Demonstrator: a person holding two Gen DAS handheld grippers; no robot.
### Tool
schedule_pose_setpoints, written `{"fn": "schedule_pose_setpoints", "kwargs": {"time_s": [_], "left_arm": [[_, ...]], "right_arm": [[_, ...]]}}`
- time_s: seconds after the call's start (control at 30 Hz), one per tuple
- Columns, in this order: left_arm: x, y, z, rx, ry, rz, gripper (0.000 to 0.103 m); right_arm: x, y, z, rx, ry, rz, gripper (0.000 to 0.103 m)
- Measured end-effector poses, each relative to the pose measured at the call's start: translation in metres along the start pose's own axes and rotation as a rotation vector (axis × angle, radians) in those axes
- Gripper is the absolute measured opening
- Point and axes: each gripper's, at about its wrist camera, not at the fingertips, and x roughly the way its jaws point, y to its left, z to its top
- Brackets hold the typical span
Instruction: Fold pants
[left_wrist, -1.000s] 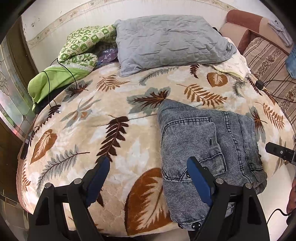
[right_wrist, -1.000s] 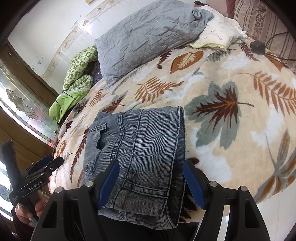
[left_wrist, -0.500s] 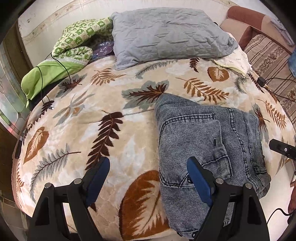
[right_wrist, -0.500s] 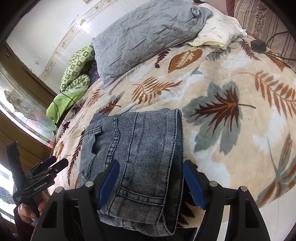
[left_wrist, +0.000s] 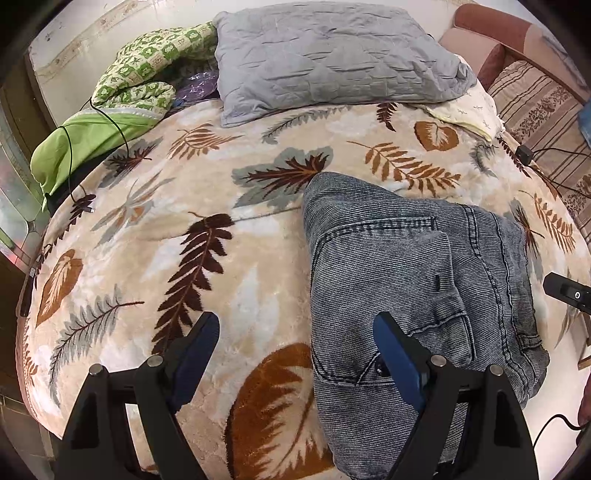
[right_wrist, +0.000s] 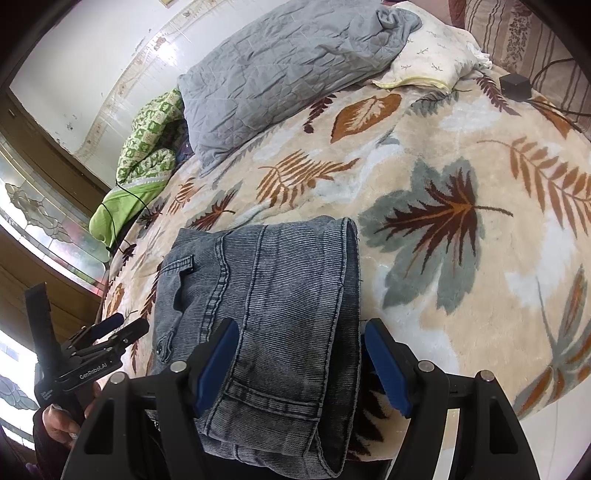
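Grey-blue denim pants (left_wrist: 406, 280) lie folded in a compact stack near the front edge of the leaf-patterned blanket (left_wrist: 192, 229); they also show in the right wrist view (right_wrist: 266, 295). My left gripper (left_wrist: 295, 347) is open and empty, hovering over the blanket at the pants' left edge. My right gripper (right_wrist: 299, 354) is open and empty, its fingers spread over the near end of the stack. The left gripper also shows at the far left of the right wrist view (right_wrist: 110, 328), apart from the pants.
A grey pillow (left_wrist: 332, 55) and a cream pillow (left_wrist: 469, 107) lie at the back. A green patterned quilt (left_wrist: 147, 74) and green cloth (left_wrist: 85, 140) with a black cable sit back left. A charger (right_wrist: 515, 85) lies back right, near a striped sofa (left_wrist: 535, 103).
Both grippers have moved forward and slightly lower toward the bed, so the pants look nearer. The pants have not moved. Both grippers stay open.
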Motion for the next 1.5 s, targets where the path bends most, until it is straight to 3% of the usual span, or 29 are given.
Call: {"fn": "schedule_pose_setpoints", "kwargs": {"time_s": [1.5], "left_arm": [[0.022,-0.017,0.004,0.043,0.018,-0.036,0.086]], "right_arm": [[0.013,-0.016,-0.002,0.032,0.025,0.018,0.074]]}}
